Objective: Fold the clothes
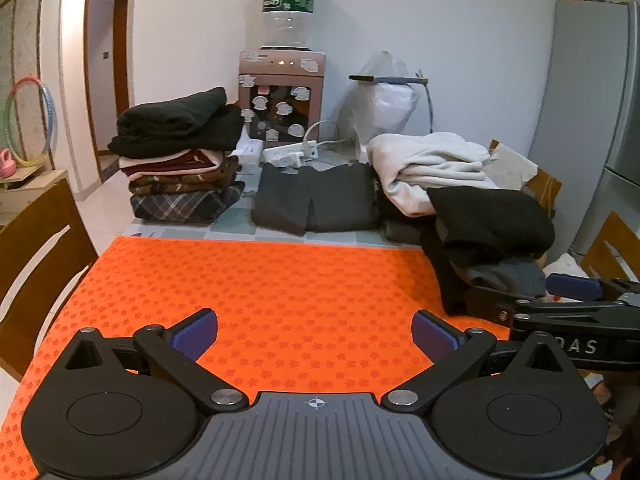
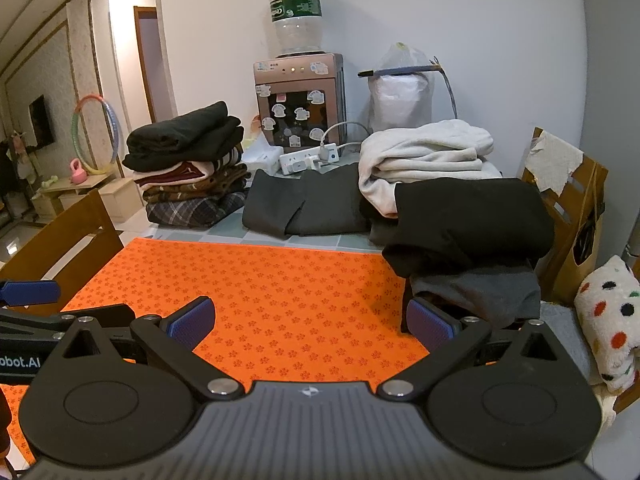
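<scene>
**Both claws open over a bare orange mat, clothes piled at the far and right edges**

Your left claw hangs with its blue pads spread wide apart, nothing between them, over the orange mat that covers the near part of the bench. Your right claw is spread just as wide and holds nothing either – its right pad sits just beside the unfolded heap.

Around you: a wooden chair on the left, a water dispenser against the back wall with a power strip in front of it, and a white bag beside that. A spotted plush lies at the far right.

The neat stack of folded clothes stands at the far left of the bench, well apart from both claws. A dark garment lies flat behind the mat. The heap still unfolded – black and grey pieces with a cream one on top behind – overhangs the mat's right edge
</scene>
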`<move>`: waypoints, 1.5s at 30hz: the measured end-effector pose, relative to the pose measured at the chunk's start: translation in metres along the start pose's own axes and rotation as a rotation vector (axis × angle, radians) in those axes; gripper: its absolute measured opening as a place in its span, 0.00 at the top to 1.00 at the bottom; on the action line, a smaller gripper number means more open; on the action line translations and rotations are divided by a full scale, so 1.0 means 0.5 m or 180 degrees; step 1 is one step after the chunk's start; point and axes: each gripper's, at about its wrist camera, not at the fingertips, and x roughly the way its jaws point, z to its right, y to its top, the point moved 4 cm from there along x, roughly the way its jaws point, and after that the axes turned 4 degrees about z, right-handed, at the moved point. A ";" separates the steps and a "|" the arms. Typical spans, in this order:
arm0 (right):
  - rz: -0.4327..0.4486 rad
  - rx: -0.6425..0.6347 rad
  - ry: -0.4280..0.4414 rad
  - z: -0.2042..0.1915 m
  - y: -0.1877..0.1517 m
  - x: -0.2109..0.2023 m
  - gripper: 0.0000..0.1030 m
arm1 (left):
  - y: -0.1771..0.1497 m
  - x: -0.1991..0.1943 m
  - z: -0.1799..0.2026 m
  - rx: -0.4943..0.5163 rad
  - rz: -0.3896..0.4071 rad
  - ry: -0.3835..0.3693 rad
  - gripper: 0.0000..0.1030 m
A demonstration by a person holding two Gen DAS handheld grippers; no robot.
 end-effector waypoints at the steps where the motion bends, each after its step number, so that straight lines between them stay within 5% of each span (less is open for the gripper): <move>1: 0.0000 -0.0003 0.0005 0.000 0.000 0.000 0.00 | 0.000 0.000 -0.004 -0.0029 0.0002 0.0025 0.00; 12: -0.0026 -0.0067 0.0131 -0.010 -0.002 0.001 0.00 | -0.004 0.000 -0.019 -0.0147 -0.0013 0.0227 0.00; 45: -0.0040 -0.0054 0.0132 -0.011 -0.003 0.004 0.00 | -0.001 0.027 -0.018 -0.0049 -0.0114 0.0198 0.00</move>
